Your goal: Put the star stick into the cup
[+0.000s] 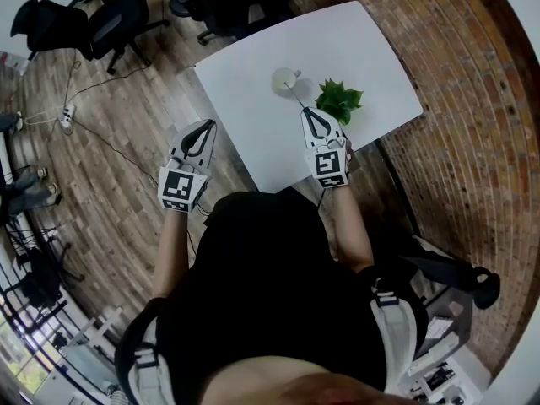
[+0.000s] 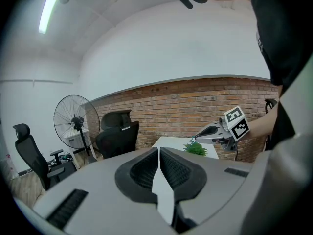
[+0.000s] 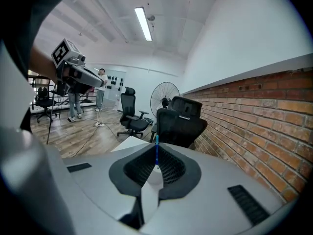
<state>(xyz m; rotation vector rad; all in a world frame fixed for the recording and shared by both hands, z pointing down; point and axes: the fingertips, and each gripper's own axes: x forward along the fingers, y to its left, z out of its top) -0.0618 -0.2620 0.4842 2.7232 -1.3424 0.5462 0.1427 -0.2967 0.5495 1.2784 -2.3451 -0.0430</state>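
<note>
Stick (image 3: pixel 156 153): thin, light, likely bendy; I pinch its end in right fingers (image 3: pixel 171 166), cup (image 1: pixel 285 81) ahead; left fingers (image 2: pixel 142 168) pressed together.

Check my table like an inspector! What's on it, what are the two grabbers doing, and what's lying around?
Surface: white table, mostly bare.
Job's things: thin blue star stick held up and pointing toward the round white cup; whether its tip is inside the cup cannot be told.
Clutter: small green leafy plant beside the cup.
Grippers: right gripper over the table, jaws shut on the stick; left gripper off the table's edge over the floor, jaws together, nothing between them.
Cables: white power strip with dark cables across the wooden floor.
Surroundings: black office chairs, red brick wall, standing fan.
</note>
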